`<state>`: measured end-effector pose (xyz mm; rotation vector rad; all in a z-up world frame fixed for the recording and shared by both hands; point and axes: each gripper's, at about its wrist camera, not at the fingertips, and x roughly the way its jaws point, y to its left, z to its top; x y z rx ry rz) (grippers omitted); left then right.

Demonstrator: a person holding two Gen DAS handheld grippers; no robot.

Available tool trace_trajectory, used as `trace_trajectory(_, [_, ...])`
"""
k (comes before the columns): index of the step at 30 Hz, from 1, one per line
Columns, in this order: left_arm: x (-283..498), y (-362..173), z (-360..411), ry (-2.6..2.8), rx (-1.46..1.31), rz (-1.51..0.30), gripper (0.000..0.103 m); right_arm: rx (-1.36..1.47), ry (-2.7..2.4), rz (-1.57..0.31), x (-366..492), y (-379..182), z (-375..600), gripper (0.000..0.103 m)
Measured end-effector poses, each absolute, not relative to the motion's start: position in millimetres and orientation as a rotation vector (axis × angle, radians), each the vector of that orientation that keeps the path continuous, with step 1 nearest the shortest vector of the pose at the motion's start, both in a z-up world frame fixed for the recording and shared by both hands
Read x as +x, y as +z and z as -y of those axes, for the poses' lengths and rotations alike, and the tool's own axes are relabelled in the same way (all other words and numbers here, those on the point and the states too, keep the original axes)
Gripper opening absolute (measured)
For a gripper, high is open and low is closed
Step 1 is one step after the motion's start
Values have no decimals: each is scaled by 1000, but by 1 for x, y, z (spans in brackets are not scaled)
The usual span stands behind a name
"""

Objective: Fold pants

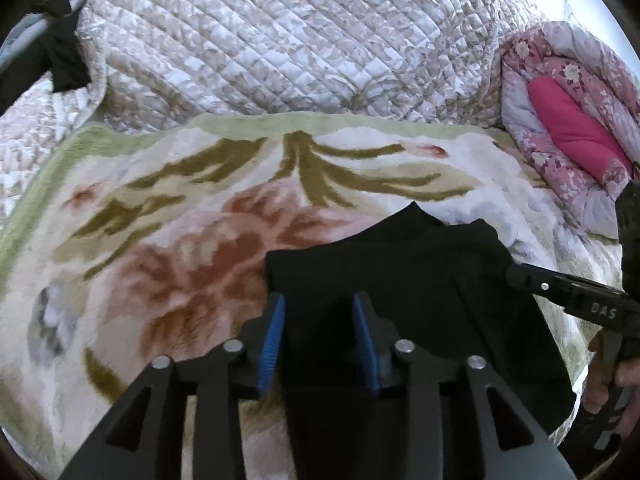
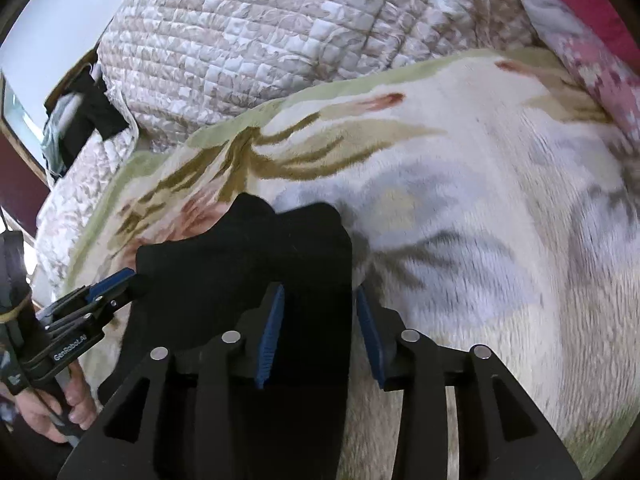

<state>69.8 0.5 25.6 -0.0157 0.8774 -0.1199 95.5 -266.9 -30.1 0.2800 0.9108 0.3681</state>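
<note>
The black pants (image 1: pixel 400 272) lie folded into a compact bundle on a floral fleece blanket (image 1: pixel 160 220). My left gripper (image 1: pixel 320 332) is open, its blue pads astride the bundle's left edge, with black cloth between them. My right gripper (image 2: pixel 320 328) is open too, its pads astride the right edge of the pants (image 2: pixel 248 264). The right gripper shows in the left wrist view (image 1: pixel 516 272) touching the bundle's right side. The left gripper shows in the right wrist view (image 2: pixel 128 276) at the bundle's left corner.
A quilted beige bedspread (image 1: pixel 280 40) is bunched behind the blanket. A pink floral comforter (image 1: pixel 560 128) lies at the right. Dark clothing (image 1: pixel 64 56) hangs at the far left. The person's hands (image 2: pixel 68 400) hold the gripper handles.
</note>
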Motion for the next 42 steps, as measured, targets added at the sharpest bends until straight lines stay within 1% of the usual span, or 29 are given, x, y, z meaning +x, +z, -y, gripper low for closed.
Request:
trace_trajectory(1, [67, 26, -2, -118, -18, -878, 46, 284, 375, -914, 94, -30, 268, 51])
trace_trajectory(3, [64, 25, -5, -120, -30, -889, 51, 297, 391, -923, 90, -30, 270, 54])
trace_trajectory(7, [60, 16, -8, -121, -37, -919, 56, 320, 438, -962, 86, -41, 273, 54])
trace_trajectory(10, [59, 11, -9, -127, -50, -930, 62, 327, 453, -961, 85, -41, 274, 54])
trace_trajectory(16, [56, 6, -20, -147, -112, -939, 71, 325, 510, -983, 82, -43, 265, 54])
trace_trajectory(21, [51, -5, -37, -223, -263, -972, 71, 329, 530, -979, 81, -44, 265, 56])
trace_trajectory(27, [57, -8, -30, -258, -283, -955, 73, 319, 527, -970, 84, -46, 257, 56])
trace_trajectory(28, [59, -8, -28, -264, -279, -950, 71, 324, 525, -968, 85, -46, 257, 54])
trace_trajectory(29, [59, -7, -26, -274, -280, -941, 59, 326, 524, -966, 85, -46, 256, 52])
trace_trajectory(32, [56, -1, -23, -295, -287, -926, 46, 346, 521, -962, 84, -46, 258, 37])
trace_trajectory(33, [54, 0, -22, -298, -281, -921, 44, 355, 525, -959, 84, -45, 259, 29])
trace_trajectory(36, [56, -2, -24, -291, -300, -923, 41, 363, 532, -960, 84, -46, 260, 25])
trace_trajectory(37, [57, -1, -25, -287, -311, -925, 37, 364, 526, -961, 85, -47, 260, 21])
trace_trajectory(38, [57, 1, -25, -288, -315, -925, 32, 369, 524, -959, 84, -46, 259, 20])
trace_trajectory(39, [57, 4, -24, -298, -306, -906, 29, 373, 529, -949, 83, -43, 258, 17])
trace_trajectory(40, [55, 10, -22, -304, -300, -893, 25, 367, 534, -937, 82, -39, 257, 13])
trace_trajectory(42, [55, 20, -18, -320, -287, -876, 23, 366, 554, -900, 79, -25, 252, 13])
